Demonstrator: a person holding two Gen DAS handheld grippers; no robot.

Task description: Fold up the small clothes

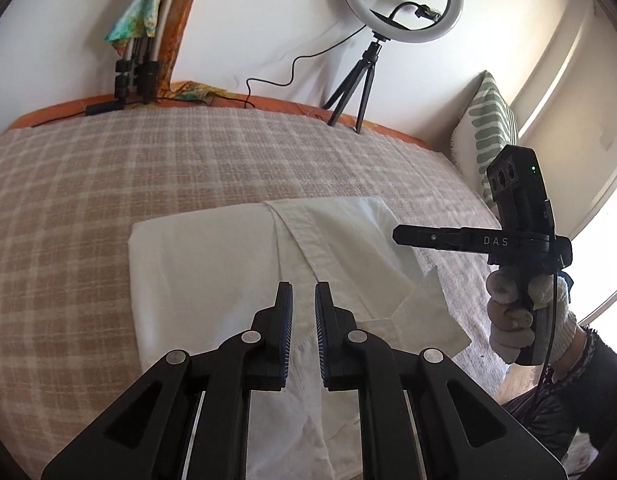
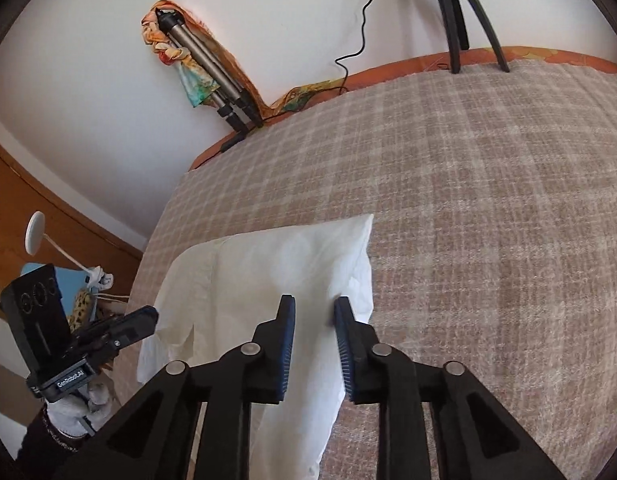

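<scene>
A white garment (image 1: 212, 264) lies partly folded on the checked bed cover (image 1: 108, 180), with a seam band running down its middle and a loose corner sticking out at its right. My left gripper (image 1: 304, 286) hovers over the seam, its jaws a narrow gap apart with nothing between them. My right gripper (image 1: 396, 235), held by a gloved hand (image 1: 512, 320), points in from the right above the garment's right edge. In the right wrist view the garment (image 2: 268, 264) lies below my right gripper (image 2: 312, 300), whose jaws stand slightly apart and empty. The left gripper (image 2: 152, 314) is at the left.
A ring light (image 1: 402, 0) on a small tripod (image 1: 348, 92) stands at the bed's far edge, its cable trailing left. A folded tripod draped with a colourful scarf (image 1: 140, 40) leans on the wall. A green-patterned pillow (image 1: 488, 128) sits at the right. Wooden furniture (image 2: 48, 208) stands beyond the bed's left side.
</scene>
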